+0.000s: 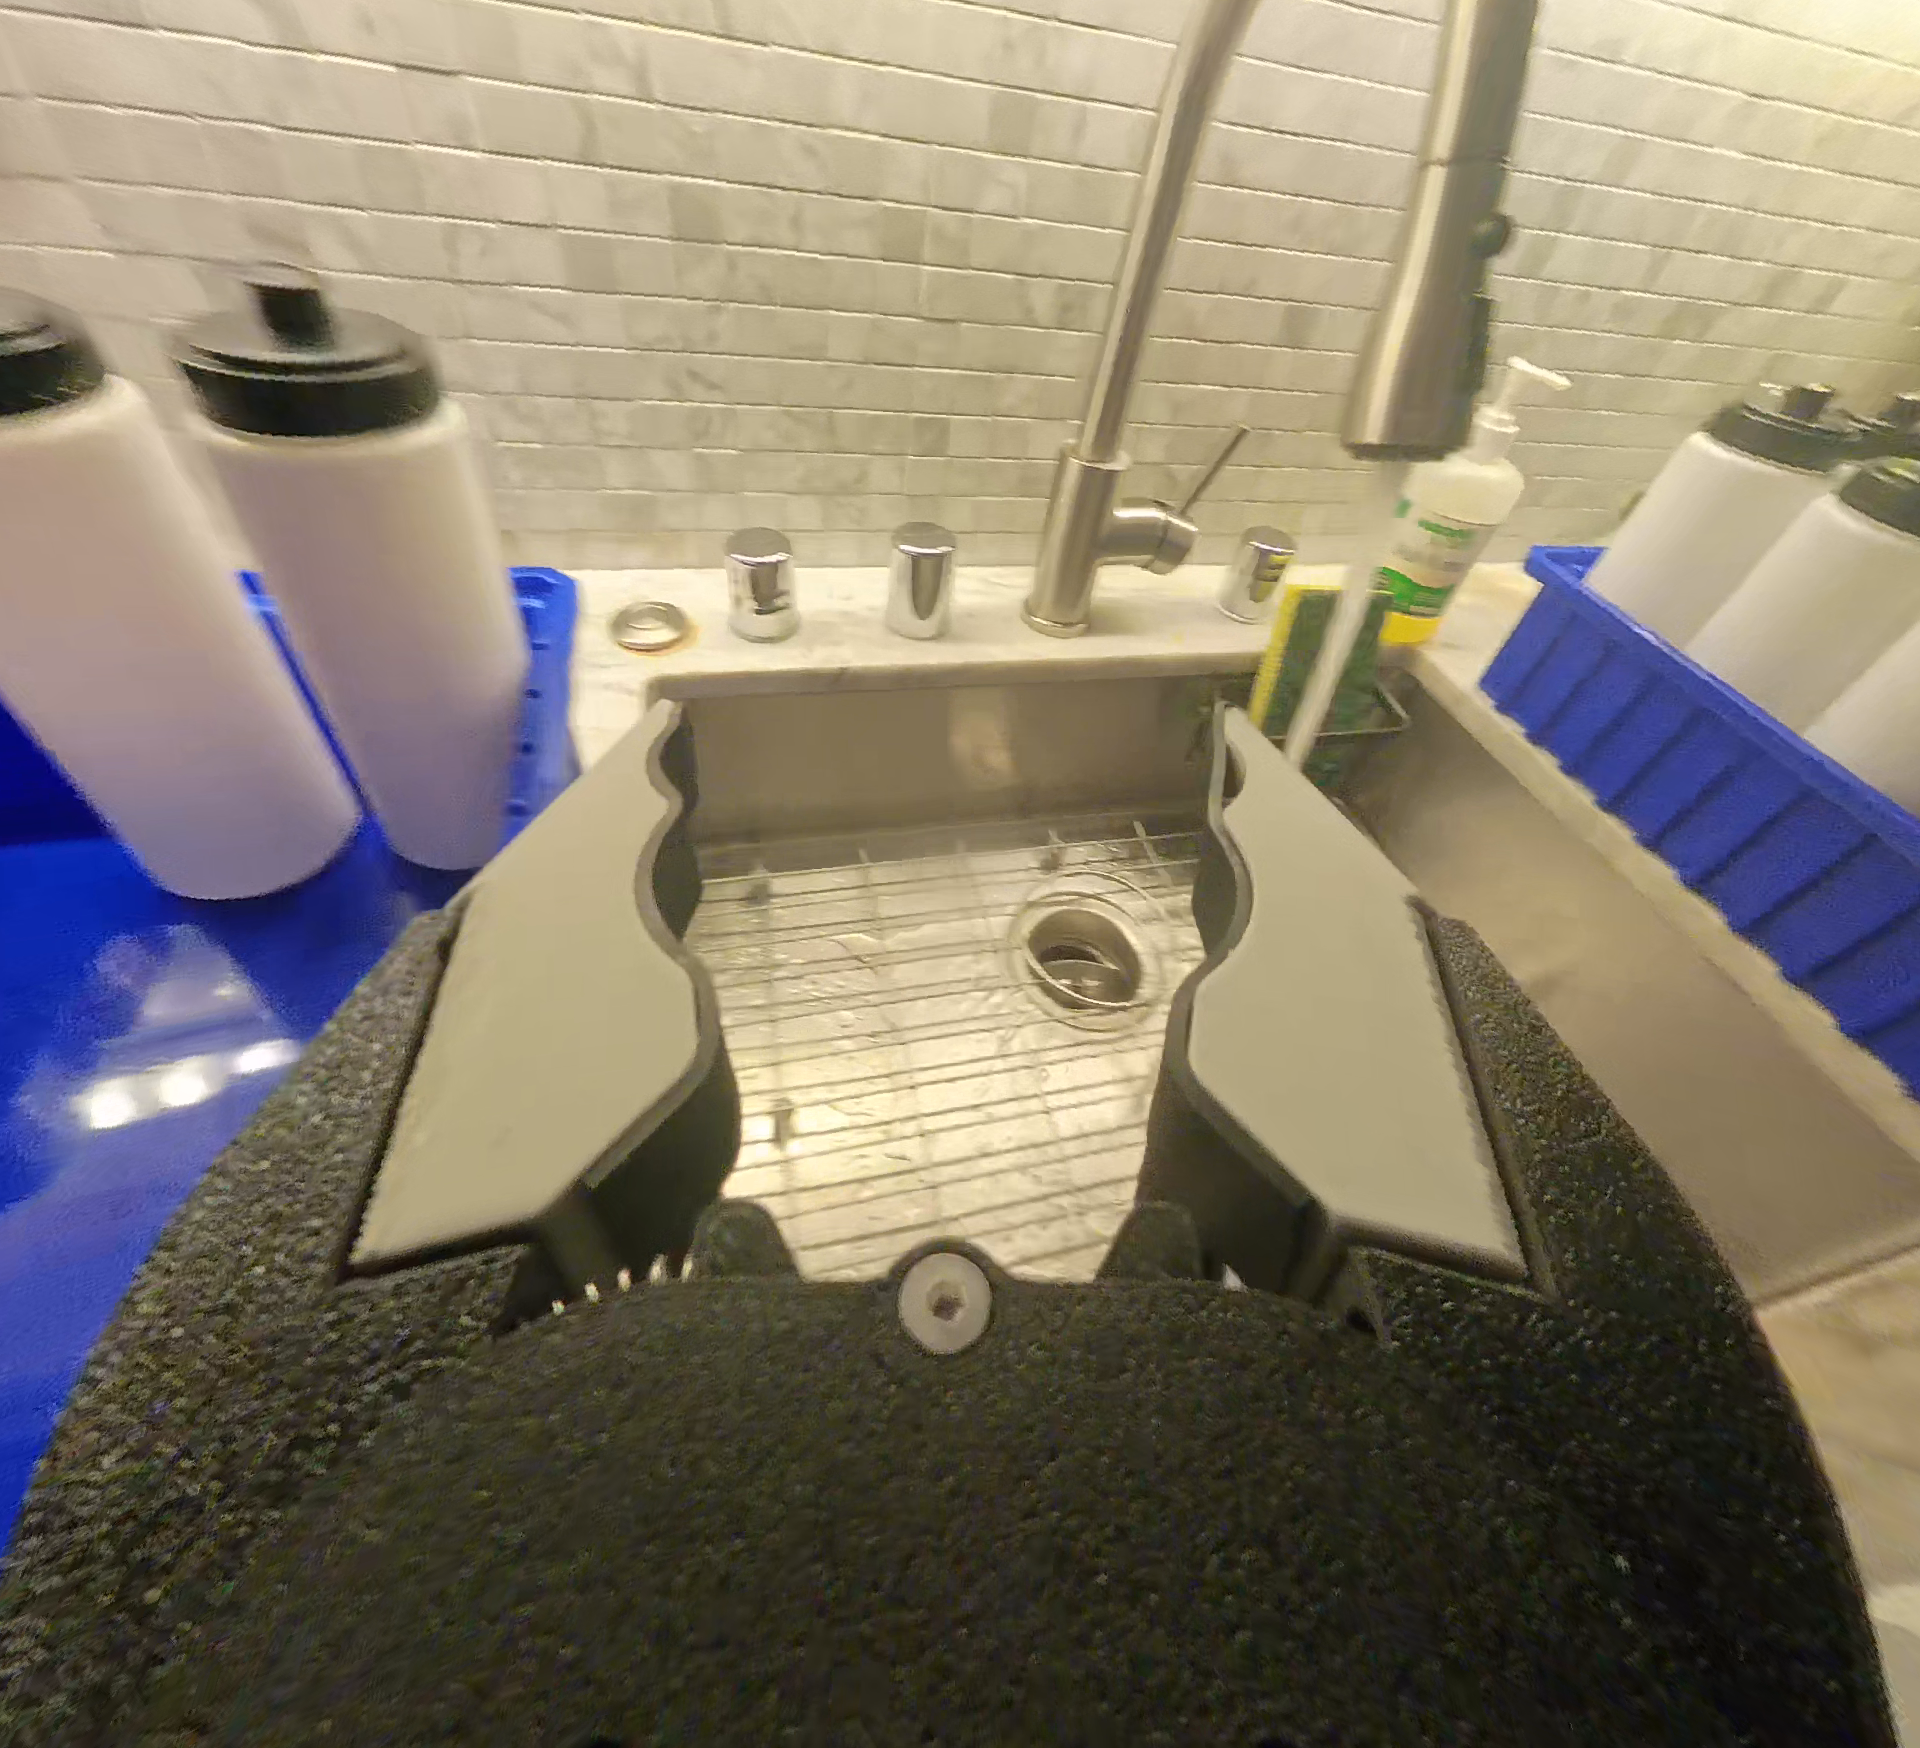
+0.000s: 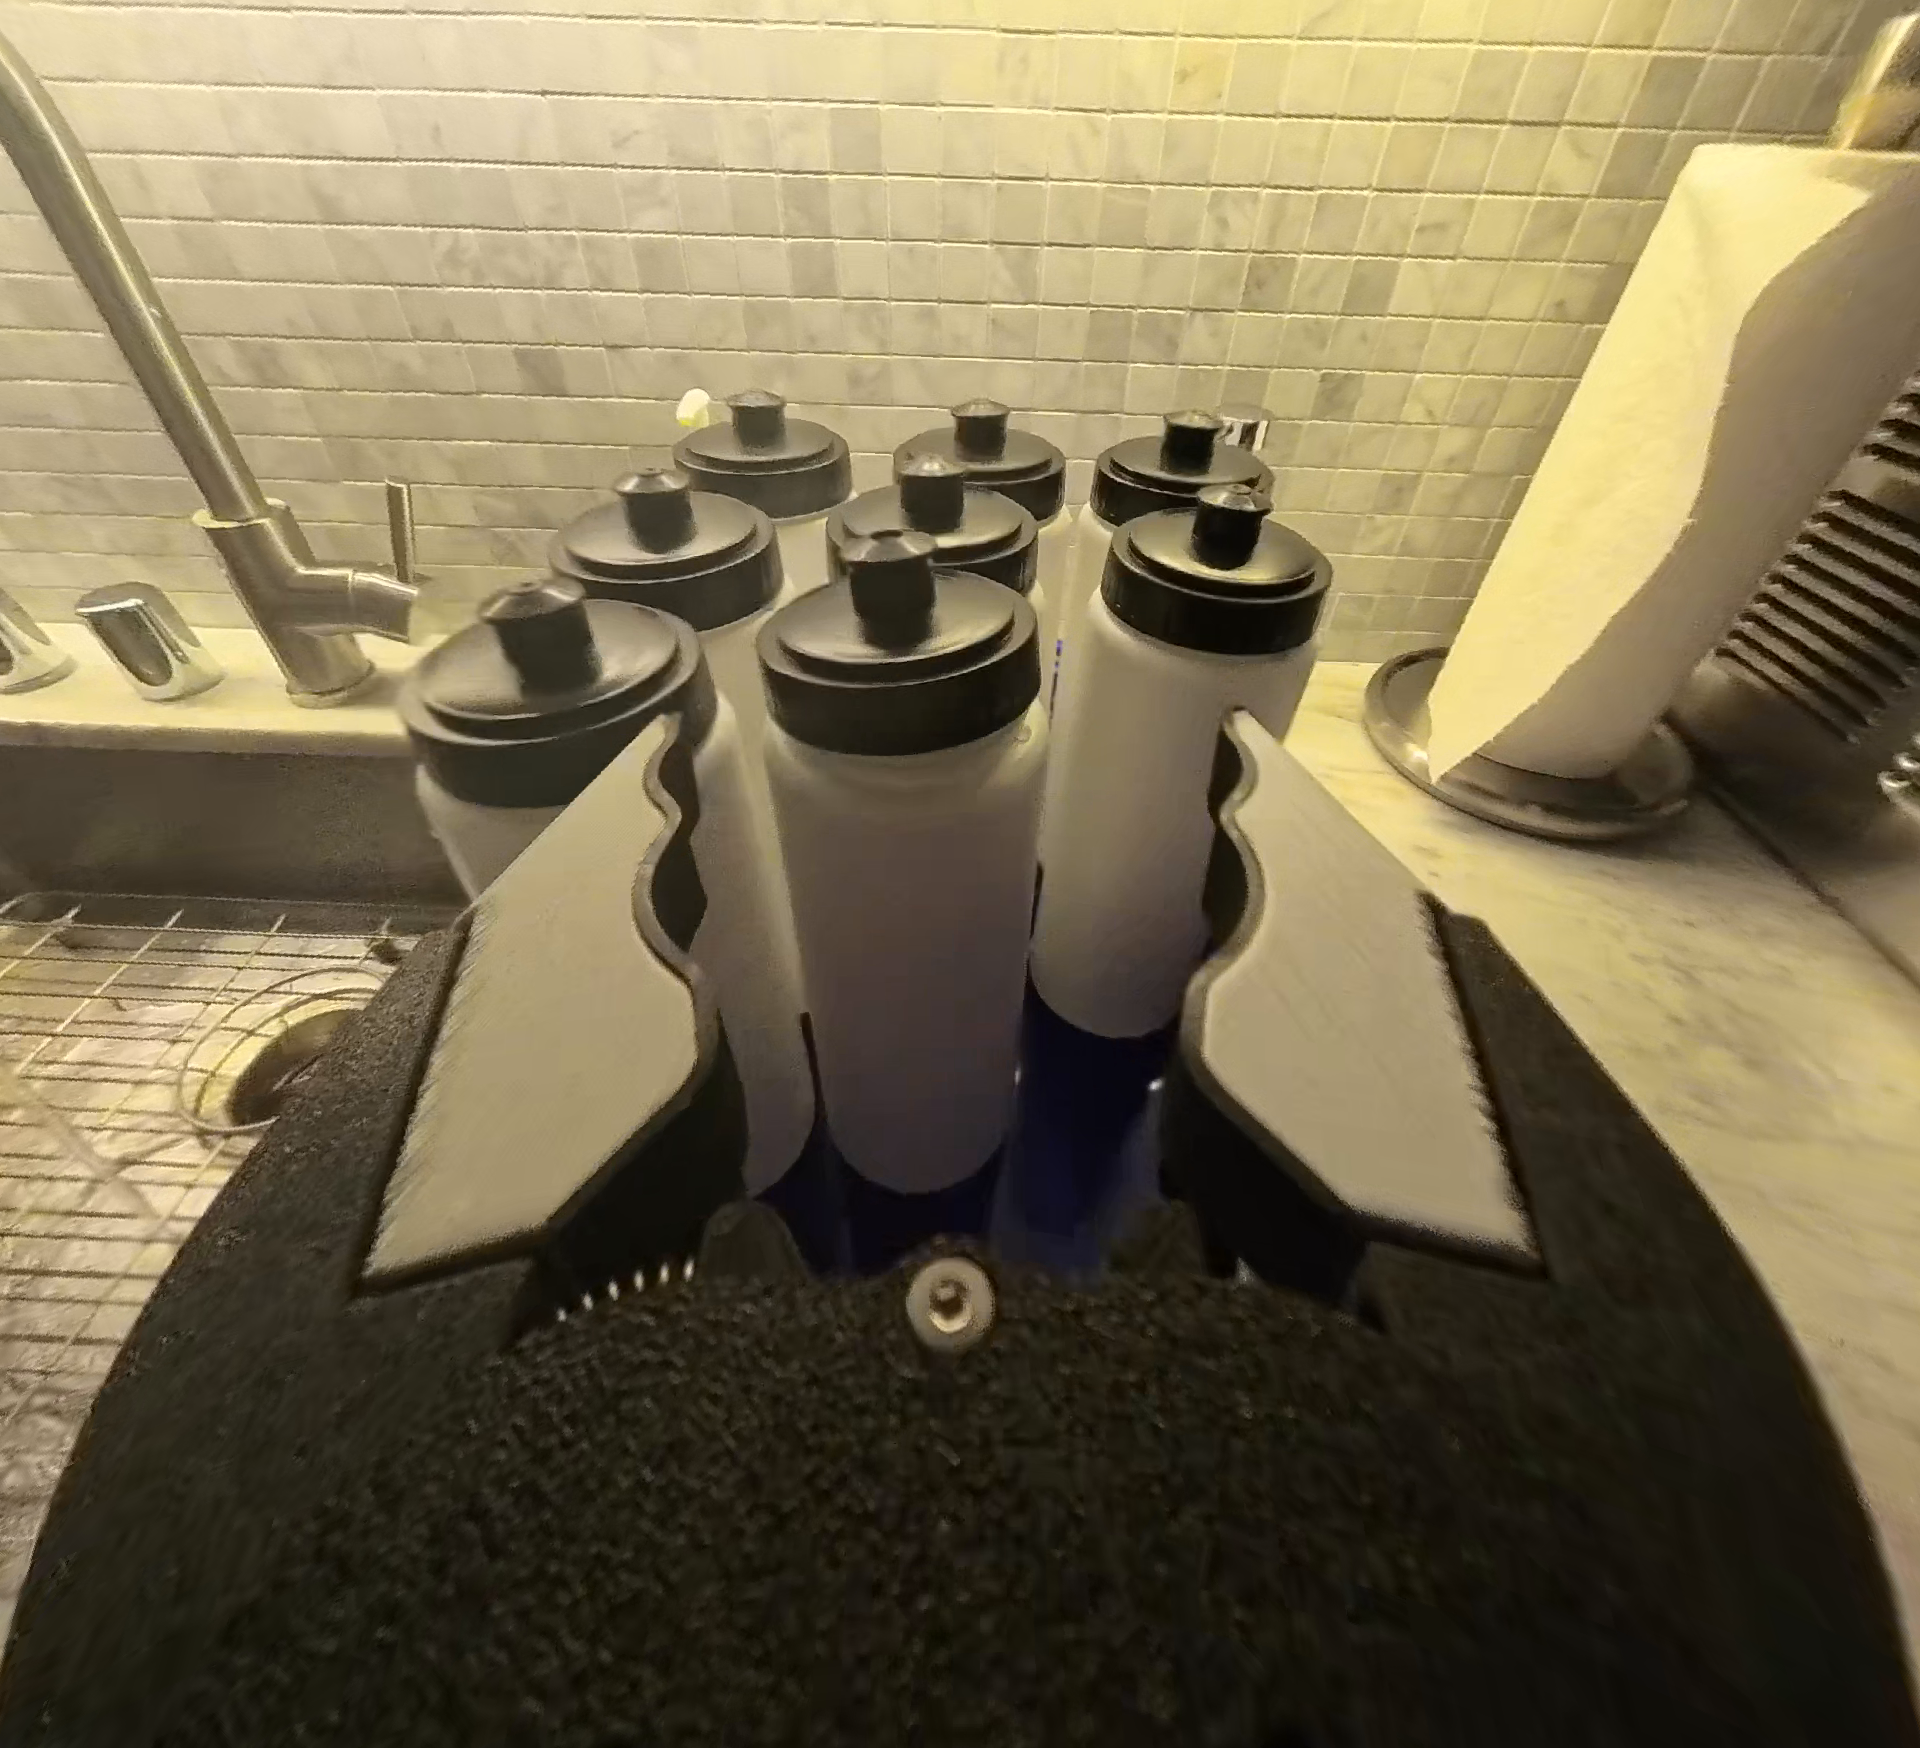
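Note:
My left gripper (image 1: 951, 742) is open and empty above the steel sink (image 1: 935, 763), with a wire grid (image 1: 883, 1002) and drain (image 1: 1086, 966) below. The faucet (image 1: 1392, 140) runs a stream of water (image 1: 1340, 628) at the sink's right. My right gripper (image 2: 951, 753) is open, its fingers (image 2: 582, 919) either side of a white bottle with a black cap (image 2: 904, 867), not touching it. This bottle stands at the front of several like bottles in a blue bin (image 2: 1060, 1064).
Two white bottles (image 1: 374, 586) stand in a blue bin (image 1: 156, 1023) on the left. Another blue bin (image 1: 1704, 784) with bottles sits right of the sink. A soap pump bottle (image 1: 1449, 503) and sponge (image 1: 1294, 659) stand behind. A paper towel roll (image 2: 1662, 472) stands right.

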{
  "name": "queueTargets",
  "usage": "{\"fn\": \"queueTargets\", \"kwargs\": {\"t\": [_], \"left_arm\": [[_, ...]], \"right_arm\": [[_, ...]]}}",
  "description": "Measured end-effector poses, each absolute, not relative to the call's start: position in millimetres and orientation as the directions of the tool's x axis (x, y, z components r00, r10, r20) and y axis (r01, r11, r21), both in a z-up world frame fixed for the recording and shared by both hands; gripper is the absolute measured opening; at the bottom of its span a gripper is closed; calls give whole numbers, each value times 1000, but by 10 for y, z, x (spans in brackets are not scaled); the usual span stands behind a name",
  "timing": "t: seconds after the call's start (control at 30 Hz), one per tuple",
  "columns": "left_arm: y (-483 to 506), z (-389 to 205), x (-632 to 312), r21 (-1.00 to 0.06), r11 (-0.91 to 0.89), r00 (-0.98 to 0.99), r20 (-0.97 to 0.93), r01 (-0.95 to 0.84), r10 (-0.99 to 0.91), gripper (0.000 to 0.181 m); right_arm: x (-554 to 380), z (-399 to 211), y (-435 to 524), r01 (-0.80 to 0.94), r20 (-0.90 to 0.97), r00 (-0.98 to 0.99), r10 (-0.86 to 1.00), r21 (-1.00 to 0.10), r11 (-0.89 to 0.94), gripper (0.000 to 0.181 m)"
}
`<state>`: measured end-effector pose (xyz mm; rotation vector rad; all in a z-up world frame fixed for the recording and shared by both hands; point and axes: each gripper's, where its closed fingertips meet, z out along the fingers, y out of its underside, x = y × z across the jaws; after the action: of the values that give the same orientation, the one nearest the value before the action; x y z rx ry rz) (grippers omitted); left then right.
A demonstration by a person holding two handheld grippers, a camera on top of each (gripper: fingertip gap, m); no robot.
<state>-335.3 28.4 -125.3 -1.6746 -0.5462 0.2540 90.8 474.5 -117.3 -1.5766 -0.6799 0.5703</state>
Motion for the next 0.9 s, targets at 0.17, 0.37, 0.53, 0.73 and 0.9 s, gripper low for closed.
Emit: {"fn": "queueTargets", "kwargs": {"t": [0.17,0.37,0.53,0.73,0.9], "left_arm": [[-190,-1233,-4201,-976,-102,807,98,192,583,98],[-542,-1476,-5301,-969,-132,737,69,211,672,99],[-325,-1975,-6117,-936,-243,819,75,255,569,104],[159,-2256,-6481,-933,-270,890,99,239,446,107],[286,-2237,-6510,-948,-227,898,110,224,426,94]], "right_arm": [[864,-952,4079,103,41,711,702,-994,-46,91],[380,-811,3411,124,59,677,733,-992,-35,85],[59,-775,3004,184,87,642,761,-982,-44,83],[-129,-606,2696,261,143,619,772,-965,-30,77],[-385,-479,2570,293,197,575,794,-956,25,75]]}}
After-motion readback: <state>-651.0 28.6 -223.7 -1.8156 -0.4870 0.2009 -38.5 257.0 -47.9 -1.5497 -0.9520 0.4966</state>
